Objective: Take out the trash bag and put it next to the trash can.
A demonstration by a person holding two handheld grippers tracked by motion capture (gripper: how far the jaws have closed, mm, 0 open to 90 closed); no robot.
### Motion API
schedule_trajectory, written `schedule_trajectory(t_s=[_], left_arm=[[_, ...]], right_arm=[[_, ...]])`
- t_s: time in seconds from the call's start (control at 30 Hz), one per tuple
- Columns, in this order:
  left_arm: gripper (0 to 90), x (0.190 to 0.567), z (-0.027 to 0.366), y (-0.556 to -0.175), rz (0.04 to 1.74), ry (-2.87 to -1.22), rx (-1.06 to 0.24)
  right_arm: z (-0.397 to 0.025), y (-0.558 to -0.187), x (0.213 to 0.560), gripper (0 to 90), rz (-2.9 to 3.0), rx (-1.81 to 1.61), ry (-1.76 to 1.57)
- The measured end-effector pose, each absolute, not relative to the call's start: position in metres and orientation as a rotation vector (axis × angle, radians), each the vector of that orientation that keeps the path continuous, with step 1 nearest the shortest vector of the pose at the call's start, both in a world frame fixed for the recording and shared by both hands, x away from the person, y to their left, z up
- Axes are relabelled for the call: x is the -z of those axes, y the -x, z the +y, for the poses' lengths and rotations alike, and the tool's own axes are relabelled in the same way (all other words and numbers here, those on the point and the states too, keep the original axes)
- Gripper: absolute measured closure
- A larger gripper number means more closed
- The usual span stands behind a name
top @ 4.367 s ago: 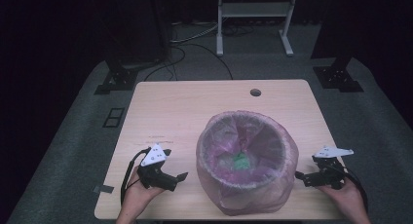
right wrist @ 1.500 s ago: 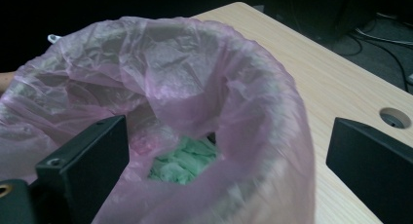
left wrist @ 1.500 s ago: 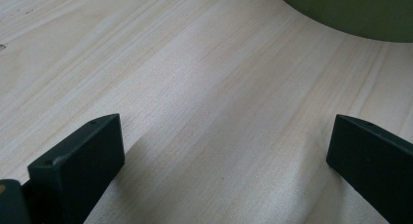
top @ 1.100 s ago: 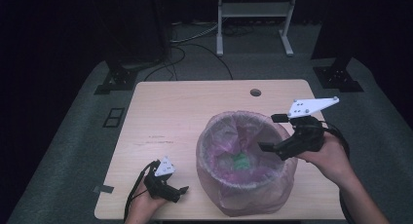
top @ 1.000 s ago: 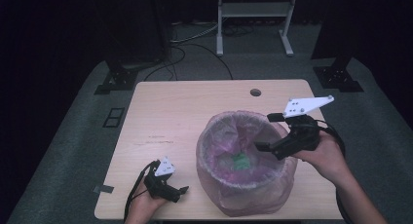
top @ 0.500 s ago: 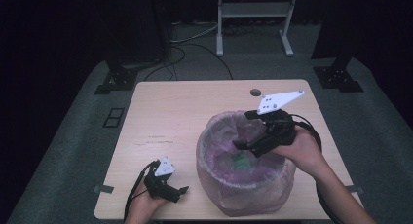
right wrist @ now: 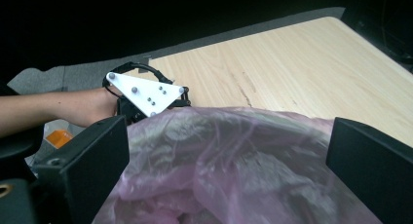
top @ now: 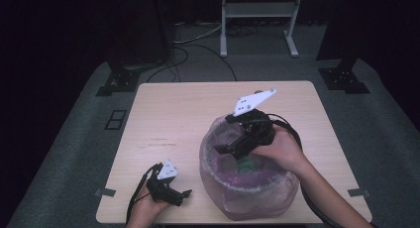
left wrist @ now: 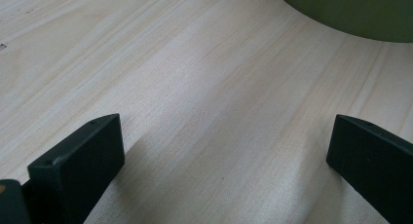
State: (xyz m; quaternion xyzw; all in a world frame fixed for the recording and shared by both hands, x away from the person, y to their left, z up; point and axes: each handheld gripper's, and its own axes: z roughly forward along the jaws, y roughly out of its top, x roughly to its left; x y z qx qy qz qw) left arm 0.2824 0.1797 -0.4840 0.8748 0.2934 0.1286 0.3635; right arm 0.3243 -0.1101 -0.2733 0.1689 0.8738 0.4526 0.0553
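In the high view my right gripper (top: 229, 147) hung over the mouth of the bin (top: 247, 188), which stood in the lower right part of the frame, near the front edge of the table (top: 198, 114). The bin was lined with a thin pink bag (top: 218, 139), and the bag was the thing I reached for. The relation that mattered for the next move was this: the near-left rim of the bag lay just below and ahead of the right jaws, toward the lower left of the frame, so the tool pointed down and leftward at it. In the right gripper view the jaws stood wide apart with nothing between them, and the wrinkled film of the bag (right wrist: 234, 156) filled the gap under them, not yet touched as far as I could judge. Something green (top: 243, 164) lay deep inside the bin. My left gripper (top: 184, 194) rested low on the table at the lower left, just beside the bin wall, also spread wide in the left gripper view (left wrist: 224, 170). The right hand was clearly the nearer one to the rim.
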Motion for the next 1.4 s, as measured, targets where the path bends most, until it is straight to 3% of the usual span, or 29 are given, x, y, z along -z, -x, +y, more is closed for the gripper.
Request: schedule_trajectory(t_s=[0.37, 0.53, 0.6, 0.73, 0.83, 0.9, 1.4], left_arm=[[0.0, 0.484, 0.180, -0.282, 0.755, -2.251, -0.331], [0.0, 0.484, 0.180, -0.282, 0.755, -2.251, -0.331], [0.0, 0.484, 0.180, -0.282, 0.756, -2.251, -0.331], [0.0, 0.484, 0.180, -0.282, 0.756, -2.250, -0.331], [0.0, 0.484, 0.180, -0.282, 0.756, -2.250, -0.331], [0.0, 0.484, 0.180, -0.282, 0.756, -2.250, -0.331], [0.0, 0.484, 0.180, -0.282, 0.755, -2.251, -0.332]], right_arm=[[-0.079, -0.326, 0.289, 0.9, 2.733, -1.292, -0.455], [-0.077, -0.326, 0.293, 14.4, 2.761, -1.295, -0.441], [-0.079, -0.327, 0.294, 24.2, 2.784, -1.320, -0.440], [-0.081, -0.330, 0.297, 51.9, 2.819, -1.321, -0.447], [-0.081, -0.328, 0.296, 78.6, 2.838, -1.310, -0.418], [-0.080, -0.326, 0.296, 89.8, 2.840, -1.288, -0.425], [-0.117, -0.323, 0.279, 90.0, 2.773, -1.274, -0.544]])
